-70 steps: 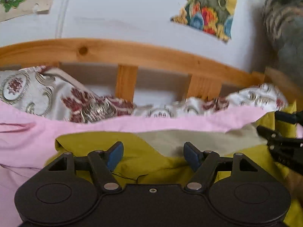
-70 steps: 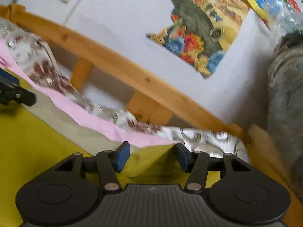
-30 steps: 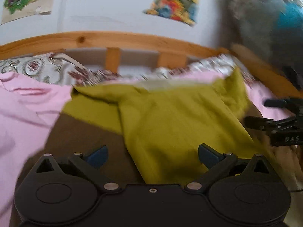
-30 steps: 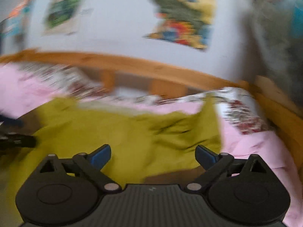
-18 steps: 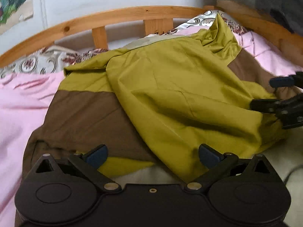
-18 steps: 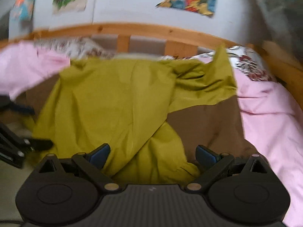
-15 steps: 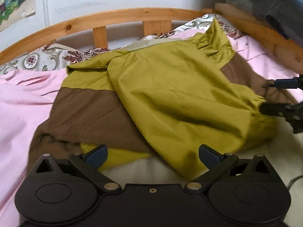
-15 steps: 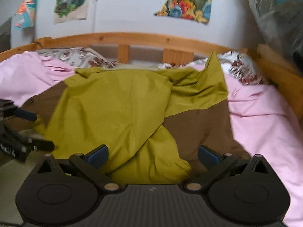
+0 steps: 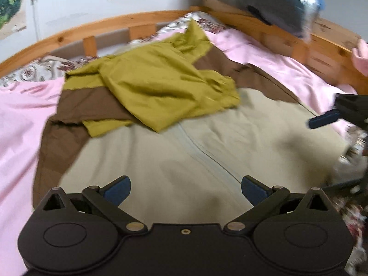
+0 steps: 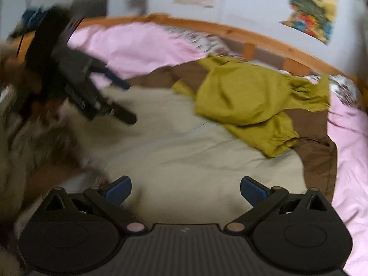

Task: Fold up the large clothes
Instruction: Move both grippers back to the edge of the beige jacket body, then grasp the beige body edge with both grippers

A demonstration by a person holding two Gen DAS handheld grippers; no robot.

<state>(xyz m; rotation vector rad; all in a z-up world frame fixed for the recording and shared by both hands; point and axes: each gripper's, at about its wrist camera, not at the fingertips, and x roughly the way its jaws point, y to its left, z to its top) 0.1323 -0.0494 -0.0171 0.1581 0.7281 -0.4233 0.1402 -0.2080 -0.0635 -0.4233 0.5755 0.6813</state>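
A large garment lies spread on the bed. Its olive upper part is bunched and folded down over a brown band, with a beige lower part nearer me. My left gripper hovers open over the beige cloth, holding nothing. A blue pad of my right gripper shows at the right edge. In the right wrist view, my right gripper is open above the beige part, and the olive part lies far right. The left gripper is blurred at the left, open.
A pink sheet covers the bed around the garment. A wooden bed rail curves along the far side and right. Patterned bedding lies by the rail. A dark bundle sits on the right rail. Posters hang on the wall.
Both grippers opened wide and pulled back from the headboard toward me. The olive part they were at now lies dropped over the brown band, and the beige lower part has come into view.
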